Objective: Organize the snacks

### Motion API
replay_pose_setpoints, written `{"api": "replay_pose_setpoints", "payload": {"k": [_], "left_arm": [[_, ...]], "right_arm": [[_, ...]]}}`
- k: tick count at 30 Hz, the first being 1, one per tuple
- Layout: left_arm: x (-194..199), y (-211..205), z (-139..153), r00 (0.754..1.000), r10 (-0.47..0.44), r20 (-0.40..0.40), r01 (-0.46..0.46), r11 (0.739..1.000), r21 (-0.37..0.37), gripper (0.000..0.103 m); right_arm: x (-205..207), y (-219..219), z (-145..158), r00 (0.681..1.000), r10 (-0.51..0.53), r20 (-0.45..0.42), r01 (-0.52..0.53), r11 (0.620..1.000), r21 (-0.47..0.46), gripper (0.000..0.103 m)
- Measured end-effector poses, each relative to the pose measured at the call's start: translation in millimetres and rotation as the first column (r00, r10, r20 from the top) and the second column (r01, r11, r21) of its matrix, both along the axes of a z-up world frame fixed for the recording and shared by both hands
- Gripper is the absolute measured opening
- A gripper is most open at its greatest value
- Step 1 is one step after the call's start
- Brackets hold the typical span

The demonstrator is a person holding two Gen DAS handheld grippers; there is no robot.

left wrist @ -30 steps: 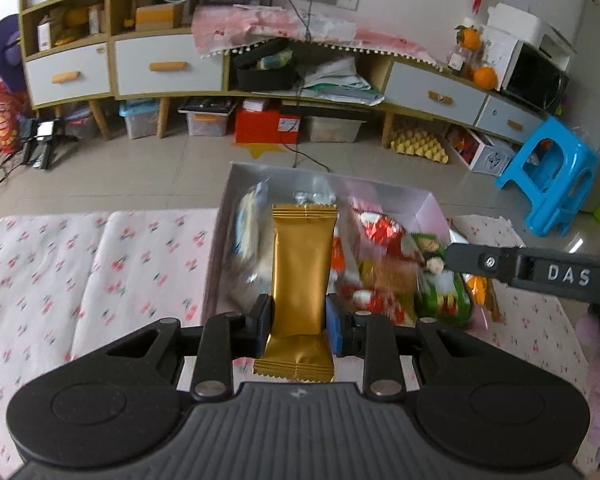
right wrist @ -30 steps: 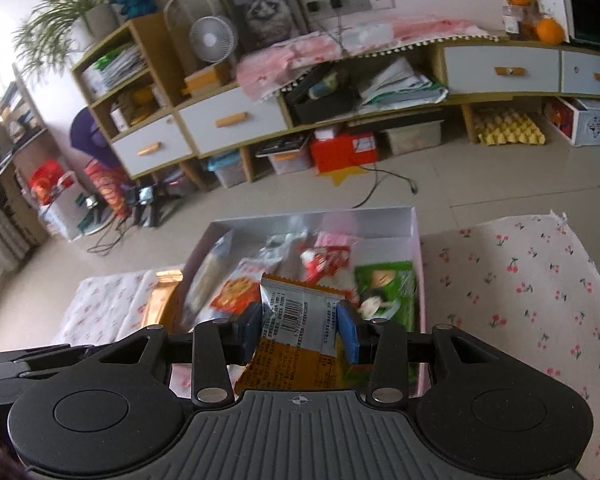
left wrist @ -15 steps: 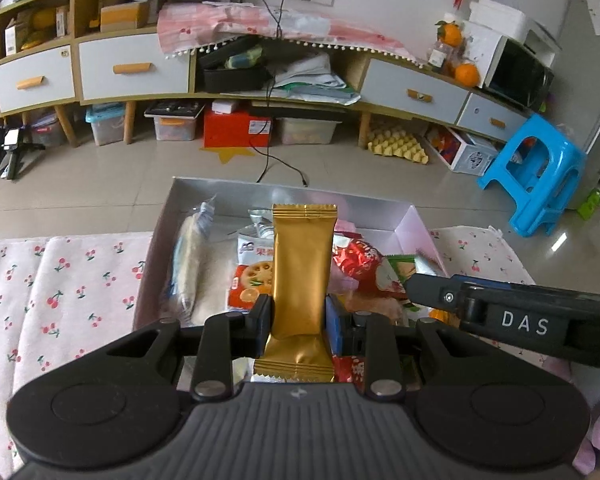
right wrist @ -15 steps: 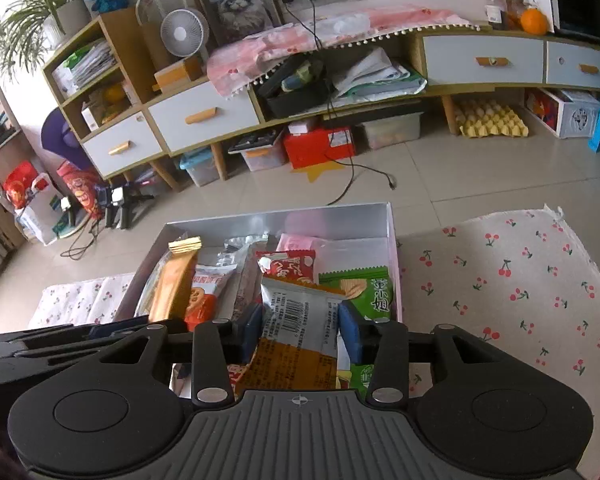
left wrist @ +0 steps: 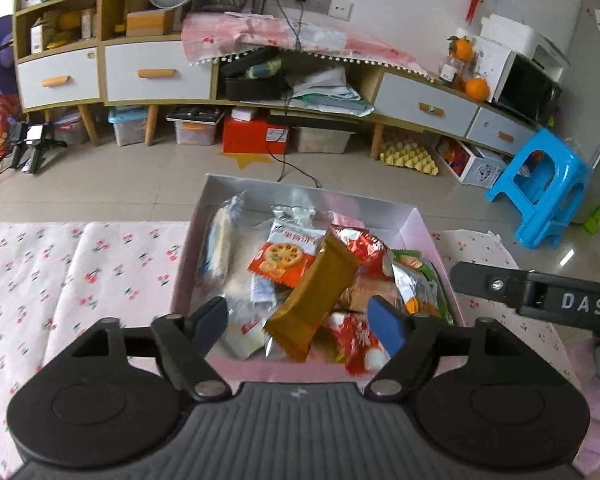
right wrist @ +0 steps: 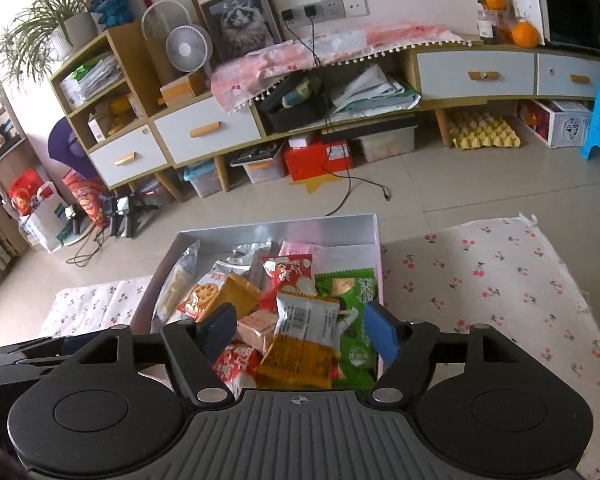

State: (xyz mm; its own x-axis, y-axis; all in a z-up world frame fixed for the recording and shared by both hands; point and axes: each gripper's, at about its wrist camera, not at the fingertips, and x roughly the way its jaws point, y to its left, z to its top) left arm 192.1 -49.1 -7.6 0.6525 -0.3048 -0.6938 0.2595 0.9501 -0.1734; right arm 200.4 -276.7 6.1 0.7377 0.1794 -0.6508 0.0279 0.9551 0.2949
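A pink box (left wrist: 424,229) with silver inner walls holds several snack packets; it also shows in the right wrist view (right wrist: 374,228). My left gripper (left wrist: 300,322) is open above the box's near edge. A gold packet (left wrist: 314,294) lies tilted between its fingers, loose on the pile. My right gripper (right wrist: 298,332) is open over the box too. A white and orange packet (right wrist: 304,340) lies loose between its fingers. The gold packet shows in the right wrist view (right wrist: 240,294). The right gripper's arm (left wrist: 540,294) reaches in from the right in the left wrist view.
The box sits on a cherry-print cloth (left wrist: 80,264), also seen to the right of the box (right wrist: 500,280). Beyond is tiled floor, a low cabinet (left wrist: 160,76) with drawers, and a blue stool (left wrist: 540,188).
Both grippers have opened. The gold packet left the left gripper and tipped onto the pile. The white and orange packet dropped from the right gripper into the box.
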Motion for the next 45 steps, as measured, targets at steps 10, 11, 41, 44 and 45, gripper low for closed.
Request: {"api": "replay_pose_setpoints", "payload": {"k": [10, 11, 41, 44, 45], "left_arm": [[-46.0, 22.2, 2.5, 0.999, 0.043, -0.028, -0.043, 0.999, 0.018, 0.086], [-51.0, 23.4, 2.9, 0.998, 0.049, -0.03, -0.049, 0.999, 0.025, 0.087], [-145.2, 35.1, 5.1, 0.981, 0.185, -0.06, -0.173, 0.971, 0.167, 0.102], [-146.4, 34.7, 4.2, 0.98, 0.19, -0.065, -0.177, 0.97, 0.167, 0.102], [-146.5, 34.8, 4.0, 0.979, 0.193, -0.067, -0.18, 0.97, 0.166, 0.102]], "right_arm": [[-53.4, -9.5, 8.6, 1.0, -0.019, -0.02, 0.018, 1.0, -0.024, 0.078], [-59.5, -11.1, 7.9, 0.999, -0.025, -0.024, 0.025, 0.999, -0.026, 0.079], [-154.8, 65.3, 12.5, 0.994, 0.065, -0.088, -0.083, 0.969, -0.231, 0.091], [-153.6, 67.8, 12.8, 0.995, 0.059, -0.086, -0.078, 0.969, -0.236, 0.091], [-153.3, 68.7, 12.5, 0.995, 0.057, -0.085, -0.076, 0.967, -0.244, 0.091]]}}
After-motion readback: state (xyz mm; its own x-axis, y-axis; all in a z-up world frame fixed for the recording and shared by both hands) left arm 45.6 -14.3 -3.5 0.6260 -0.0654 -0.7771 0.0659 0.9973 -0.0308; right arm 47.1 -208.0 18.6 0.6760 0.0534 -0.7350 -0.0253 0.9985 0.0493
